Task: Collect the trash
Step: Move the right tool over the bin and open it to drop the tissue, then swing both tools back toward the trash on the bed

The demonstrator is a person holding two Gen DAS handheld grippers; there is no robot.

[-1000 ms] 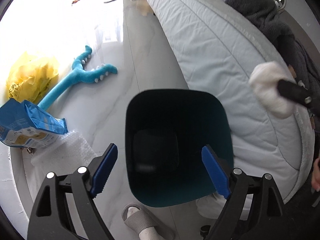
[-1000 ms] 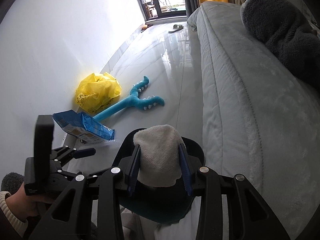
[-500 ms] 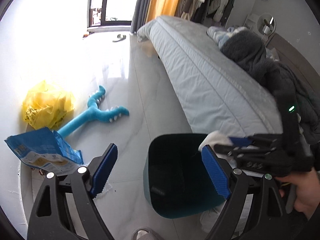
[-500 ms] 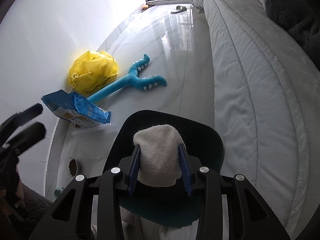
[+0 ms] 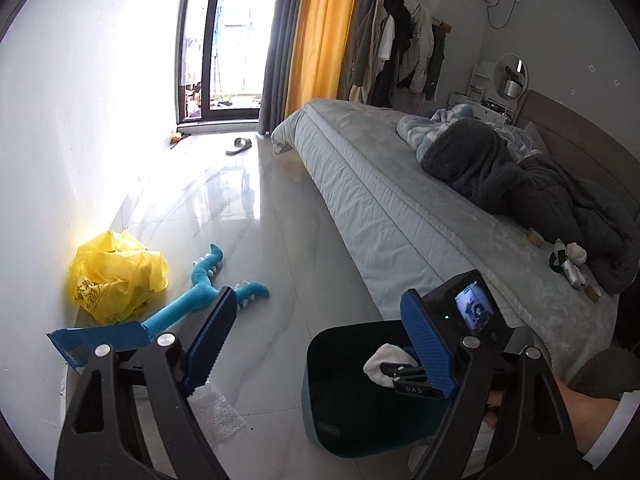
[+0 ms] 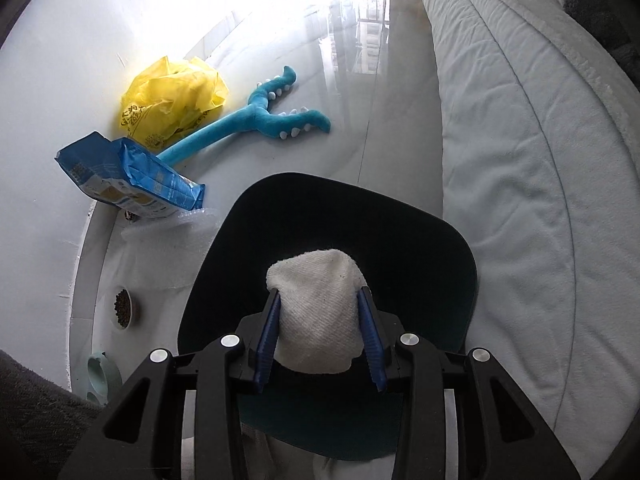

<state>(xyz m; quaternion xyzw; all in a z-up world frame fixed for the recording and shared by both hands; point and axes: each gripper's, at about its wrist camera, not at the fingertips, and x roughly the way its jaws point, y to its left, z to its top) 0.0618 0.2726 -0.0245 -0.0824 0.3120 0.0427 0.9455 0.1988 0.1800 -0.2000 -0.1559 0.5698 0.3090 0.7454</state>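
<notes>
1. Where the left wrist view looks down the room, the left tongs (image 5: 320,340) stand wide apart with nothing between their blue pads.
   - Low and right of centre, a dark teal bin (image 5: 340,400) sits on the pale glossy floor (image 5: 280,240), just beside the edge of the bed (image 5: 400,220).
   - The right tongs (image 5: 394,368) reach in from the right over the bin's opening, clamped on a white crumpled cloth (image 5: 384,360); the person's right hand (image 5: 496,404) holds them from behind.
   - Along the wall on the left lie a yellow plastic bag (image 5: 116,276), a blue plush toy (image 5: 208,292) and a blue packet (image 5: 100,340), the packet partly hidden behind the left finger. A piece of bubble wrap (image 5: 216,412) lies on the floor beneath that finger.
   - A dark blanket (image 5: 520,184) is heaped on the bed, and a slipper (image 5: 240,145) lies near the window.

2. In the right wrist view, the right tongs (image 6: 320,332) are closed on the white crumpled cloth (image 6: 320,308), which bulges up between the pads.
   - The cloth hangs directly above the open mouth of the dark teal bin (image 6: 400,240).
   - To the left of the bin lie the blue packet (image 6: 132,176) resting on the bubble wrap (image 6: 168,228), the yellow plastic bag (image 6: 172,96) and the blue plush toy (image 6: 260,116).
   - A small bowl of brown pellets (image 6: 123,307) sits by the wall, left of the bin.
   - The bed (image 6: 520,160) runs along the right side.
</notes>
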